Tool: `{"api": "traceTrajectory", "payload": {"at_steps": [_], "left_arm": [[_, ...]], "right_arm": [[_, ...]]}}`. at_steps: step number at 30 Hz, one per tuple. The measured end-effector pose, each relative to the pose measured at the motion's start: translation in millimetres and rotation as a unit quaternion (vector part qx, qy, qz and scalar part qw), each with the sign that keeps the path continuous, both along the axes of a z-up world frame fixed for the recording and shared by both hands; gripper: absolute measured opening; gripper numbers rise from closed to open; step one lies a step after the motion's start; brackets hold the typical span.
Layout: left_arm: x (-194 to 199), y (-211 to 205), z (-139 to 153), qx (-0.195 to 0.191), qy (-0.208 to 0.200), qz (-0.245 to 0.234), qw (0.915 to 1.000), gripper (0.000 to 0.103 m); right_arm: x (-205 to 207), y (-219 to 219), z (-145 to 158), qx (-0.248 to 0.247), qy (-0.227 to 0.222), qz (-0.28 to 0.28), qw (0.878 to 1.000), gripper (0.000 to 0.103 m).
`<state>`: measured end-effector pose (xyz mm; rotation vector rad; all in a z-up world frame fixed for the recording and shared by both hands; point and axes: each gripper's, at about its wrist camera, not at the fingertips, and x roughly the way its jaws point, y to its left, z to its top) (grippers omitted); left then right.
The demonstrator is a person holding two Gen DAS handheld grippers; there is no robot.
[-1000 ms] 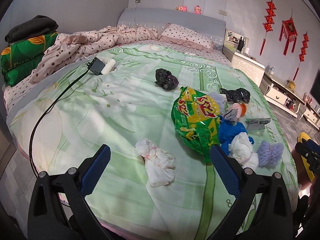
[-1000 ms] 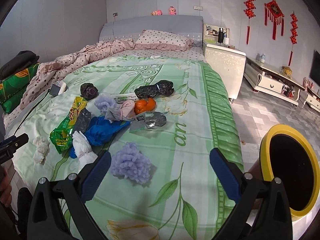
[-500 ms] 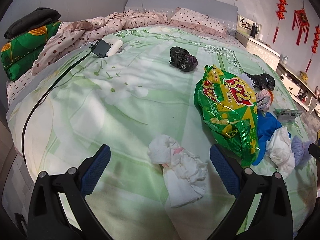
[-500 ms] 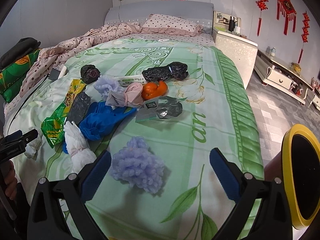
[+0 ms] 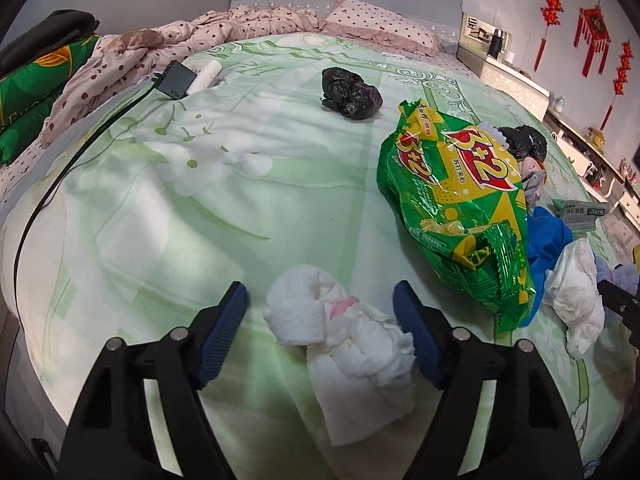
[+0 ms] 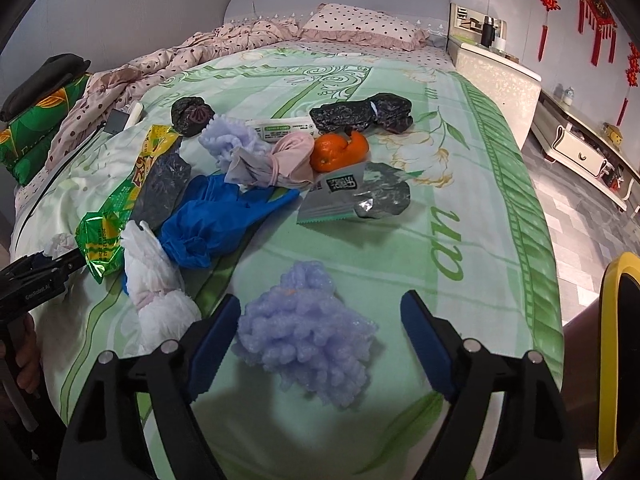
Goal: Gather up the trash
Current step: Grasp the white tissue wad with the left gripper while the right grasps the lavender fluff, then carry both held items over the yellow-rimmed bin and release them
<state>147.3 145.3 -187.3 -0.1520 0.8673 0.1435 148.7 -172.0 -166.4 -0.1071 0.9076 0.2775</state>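
Near the foot edge of the bed point(image 5: 168, 184), the left gripper point(image 5: 320, 312) had moved in closer than half a second before, its jaws narrowed but still apart around the white tissue wad point(image 5: 340, 332), not clamping it. The right gripper point(image 6: 320, 320) likewise stood open, straddling the lilac fluffy wad point(image 6: 308, 340) it had approached. The green snack bag point(image 5: 456, 208) lay lengthwise toward the headboard, hiding part of the blue glove point(image 5: 546, 236). A yellow-rimmed bin point(image 6: 612, 344) was cut off at the right.

Home bedroom: bed point(image 6: 460, 216), pillow point(image 6: 360, 24), nightstand point(image 6: 496, 76).
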Motion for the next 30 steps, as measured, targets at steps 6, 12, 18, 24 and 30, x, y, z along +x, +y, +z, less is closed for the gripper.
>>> {"api": "traceTrajectory", "payload": {"at_steps": [6,12,18,24,30], "left_arm": [[-1.9,-9.9,3.3,-0.004,-0.011,-0.016,0.9998,0.043],[-12.0,-8.9,12.4,-0.020,-0.023,-0.024,0.9992,0.035],[-28.4,-22.1,40.7,-0.012,-0.059,-0.046,0.9971,0.033],[-43.9,-48.5,90.4,-0.007,-0.109,-0.078,0.9909,0.032],[-54.7,-86.9,147.3,-0.011,-0.161,-0.118,0.9798,0.032]], "right_arm": [[-3.5,2.2,0.5,0.022,0.010,0.017,1.000,0.050],[-12.4,-5.5,10.2,0.047,0.006,0.019,0.999,0.047],[-27.0,-23.8,39.6,0.088,-0.008,0.012,0.996,0.047],[-51.7,-49.4,85.0,0.119,-0.052,0.011,0.991,0.047],[-75.2,-87.3,135.4,0.156,-0.097,-0.001,0.983,0.047]]}}
